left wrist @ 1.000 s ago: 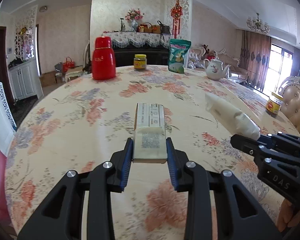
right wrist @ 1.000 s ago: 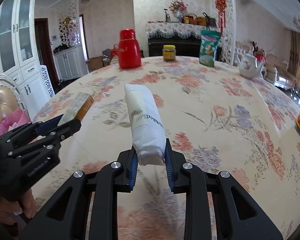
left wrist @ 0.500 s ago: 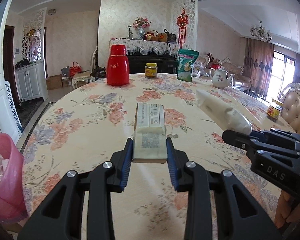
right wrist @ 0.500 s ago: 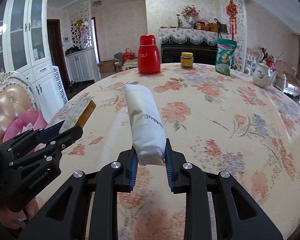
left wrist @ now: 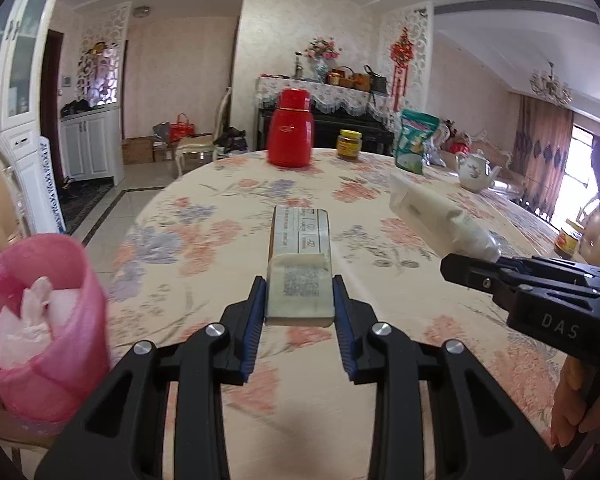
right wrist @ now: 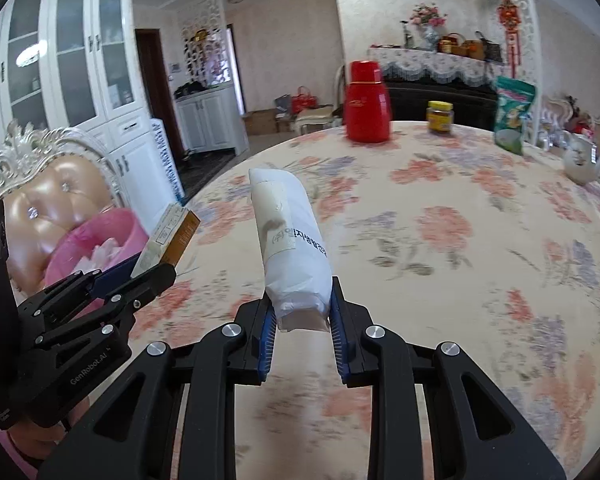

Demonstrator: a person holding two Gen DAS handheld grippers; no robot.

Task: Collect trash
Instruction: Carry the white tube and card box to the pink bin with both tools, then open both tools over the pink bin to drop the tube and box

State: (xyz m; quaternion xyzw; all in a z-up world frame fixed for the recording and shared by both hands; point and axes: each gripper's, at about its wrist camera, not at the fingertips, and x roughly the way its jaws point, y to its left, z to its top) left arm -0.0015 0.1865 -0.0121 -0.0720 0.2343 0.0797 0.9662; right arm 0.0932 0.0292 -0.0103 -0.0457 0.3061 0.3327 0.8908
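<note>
My left gripper [left wrist: 300, 304] is shut on a small tan carton [left wrist: 300, 264] with printed labels, held above the floral table [left wrist: 220, 232]. It also shows in the right wrist view [right wrist: 168, 240] at the left. My right gripper [right wrist: 302, 316] is shut on a white paper-wrapped roll [right wrist: 290, 240]; the roll shows in the left wrist view [left wrist: 436, 220] at the right. A pink-lined trash bin [left wrist: 36, 320] with white paper inside stands off the table's left edge, below and left of the left gripper; it also shows in the right wrist view [right wrist: 100, 240].
At the table's far side stand a red thermos [left wrist: 291, 134], a yellow-lidded jar [left wrist: 349, 145], a green snack bag [left wrist: 414, 142] and a white teapot [left wrist: 475, 171]. A padded chair [right wrist: 48, 200] stands by the bin. Another jar [left wrist: 568, 238] sits at the right edge.
Both grippers have swung left and back from the table's middle toward its left edge, still holding their items. The pink bin has come into view and grown closer.
</note>
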